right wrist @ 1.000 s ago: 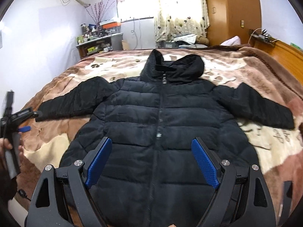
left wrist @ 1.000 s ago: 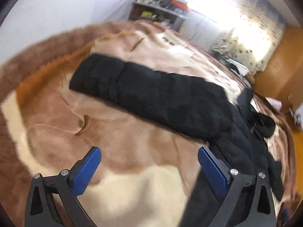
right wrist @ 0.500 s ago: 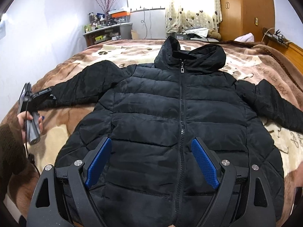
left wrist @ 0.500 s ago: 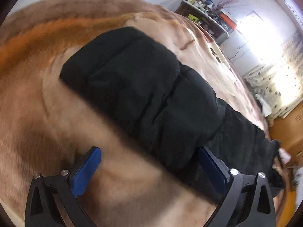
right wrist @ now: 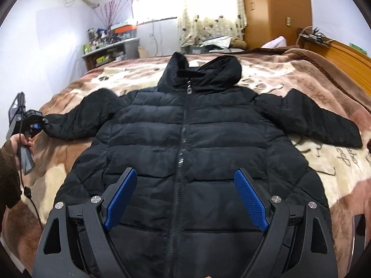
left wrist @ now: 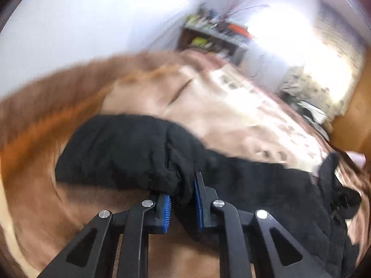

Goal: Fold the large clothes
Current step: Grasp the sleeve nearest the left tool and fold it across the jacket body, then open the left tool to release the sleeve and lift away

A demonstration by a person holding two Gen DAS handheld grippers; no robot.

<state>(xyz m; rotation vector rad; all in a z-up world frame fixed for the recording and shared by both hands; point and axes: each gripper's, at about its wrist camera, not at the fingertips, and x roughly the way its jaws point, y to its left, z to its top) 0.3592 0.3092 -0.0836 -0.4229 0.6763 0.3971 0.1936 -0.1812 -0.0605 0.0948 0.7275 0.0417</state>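
A black hooded puffer jacket (right wrist: 185, 134) lies zipped and face up on the bed, both sleeves spread out. In the left wrist view my left gripper (left wrist: 182, 190) is closing its jaws on the lower edge of the left sleeve (left wrist: 120, 148) near the cuff, and black fabric is pinched between the blue pads. The right wrist view shows that same gripper (right wrist: 34, 122) at the sleeve's end, held by a hand (right wrist: 16, 139). My right gripper (right wrist: 185, 172) hovers open over the jacket's lower front, either side of the zip, with nothing between its fingers.
A brown and cream patterned blanket (right wrist: 324, 162) covers the bed. A cluttered shelf (right wrist: 111, 46) stands by the far wall under the window. A wooden wardrobe (right wrist: 273, 11) and headboard (right wrist: 343, 55) are at the right.
My left gripper went from wide open beside the sleeve to pinching its edge, and the sleeve bunched up. The right gripper sank slightly toward the jacket.
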